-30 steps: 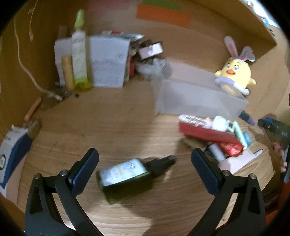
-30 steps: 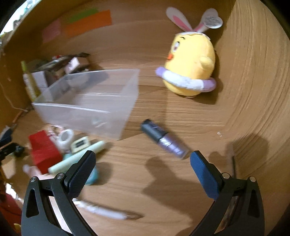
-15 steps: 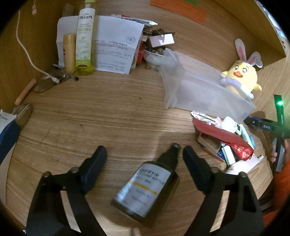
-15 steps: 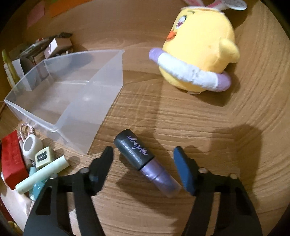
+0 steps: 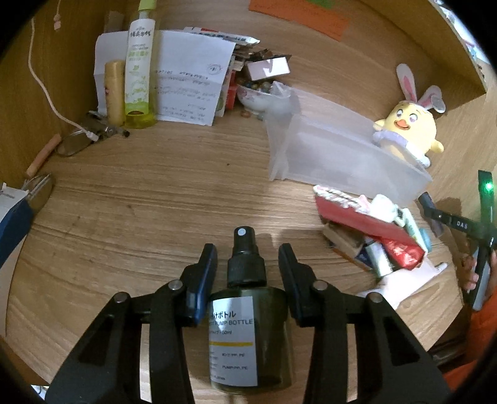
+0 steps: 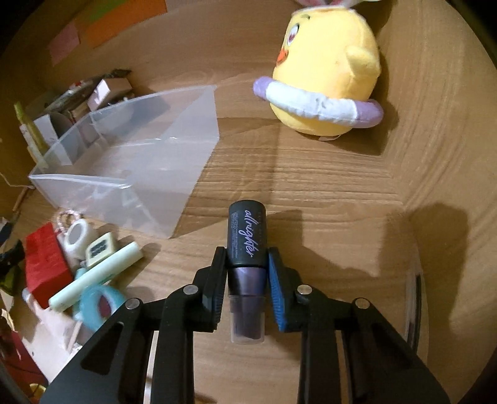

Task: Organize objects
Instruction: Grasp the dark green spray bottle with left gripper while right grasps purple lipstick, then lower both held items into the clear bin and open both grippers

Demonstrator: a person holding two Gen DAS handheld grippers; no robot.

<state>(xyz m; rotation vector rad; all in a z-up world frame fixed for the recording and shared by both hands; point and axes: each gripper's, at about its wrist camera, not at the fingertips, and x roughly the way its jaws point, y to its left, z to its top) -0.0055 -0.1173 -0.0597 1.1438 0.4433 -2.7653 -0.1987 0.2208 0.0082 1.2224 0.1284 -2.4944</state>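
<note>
Wooden desk [image 5: 155, 192] all over, light brown with long grain lines, and wooden walls close behind.

Seen only from the left wrist: tall green bottle [image 5: 139, 71] standing at the back left, white paper sheet [image 5: 192, 84] leaning beside it, white cord [image 5: 46, 90] hanging down the left wall. Seen only from the right wrist: pink and orange sticky notes [image 6: 93, 28] up on the back wall. Seen from both: clear plastic bin [image 5: 341, 155], yellow chick toy with bunny ears [image 5: 407, 124], and a heap of small things with a red box [image 5: 363, 220] just in front of the bin.

Left gripper [image 5: 247, 261] closing, fingers [image 5: 205, 279] on each side of a dark green pump bottle [image 5: 248, 335] with a white label and black spray top. Bottle lying on the desk, top pointing away. Cannot tell if the pads press it yet.

Right gripper [image 6: 247, 279] closing too, fingers [image 6: 217, 286] tight against a purple tube with a dark cap [image 6: 247, 242]. Tube lying on the desk to the right of the bin, cap pointing away, white curly writing on the cap.
</note>
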